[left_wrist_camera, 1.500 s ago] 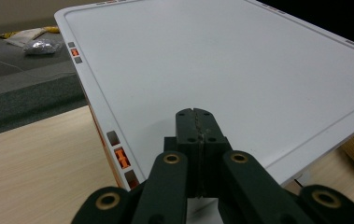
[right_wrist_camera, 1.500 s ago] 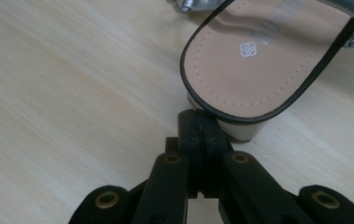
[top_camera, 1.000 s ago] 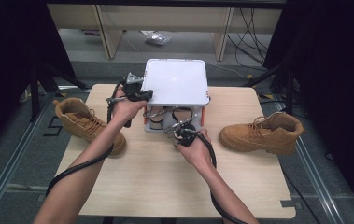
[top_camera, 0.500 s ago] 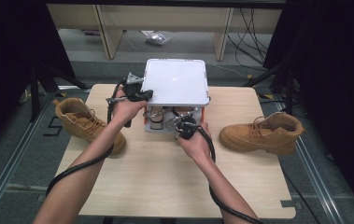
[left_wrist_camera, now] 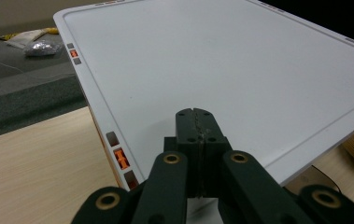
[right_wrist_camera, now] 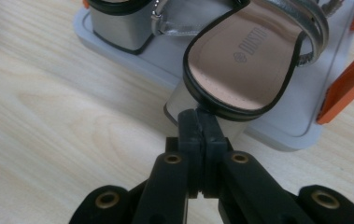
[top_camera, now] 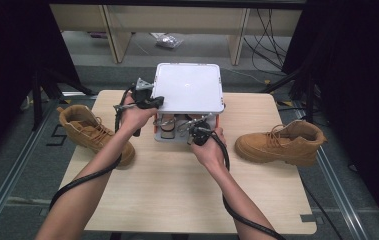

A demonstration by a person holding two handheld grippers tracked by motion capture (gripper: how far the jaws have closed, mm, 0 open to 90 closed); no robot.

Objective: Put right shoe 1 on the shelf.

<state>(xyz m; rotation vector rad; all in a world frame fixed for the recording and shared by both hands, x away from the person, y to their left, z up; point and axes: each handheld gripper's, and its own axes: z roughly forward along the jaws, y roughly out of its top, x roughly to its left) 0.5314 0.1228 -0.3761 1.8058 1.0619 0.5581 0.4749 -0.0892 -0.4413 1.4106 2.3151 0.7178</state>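
On the wooden counter (top_camera: 177, 185) stands a small white rack (top_camera: 189, 88) with a flat white top panel and orange corner posts, set at the middle of the far side. On its lower level lie silver sandals (top_camera: 169, 125) with black-edged, tan insoles. The left tongs (top_camera: 149, 97) rest against the near left edge of the white top panel; in the left gripper view the left tongs (left_wrist_camera: 197, 135) have their two black jaws pressed together with no gap, the tips lying on the panel's white surface (left_wrist_camera: 221, 65) just inside its border, with nothing caught between them. The right tongs (top_camera: 197, 134) sit low at the front of the rack, just before the lower level. In the right gripper view the right tongs (right_wrist_camera: 198, 133) are likewise pressed together, their tips touching the block heel of the nearer sandal (right_wrist_camera: 244, 60) just under the insole's rim; they pinch nothing. A second silver block heel (right_wrist_camera: 118, 23) stands farther back on the grey base (right_wrist_camera: 277, 130). Two tan lace-up boots lie on the counter well apart from the rack: one (top_camera: 94, 132) at the left edge beside the left forearm, the other (top_camera: 282, 144) toward the right edge.
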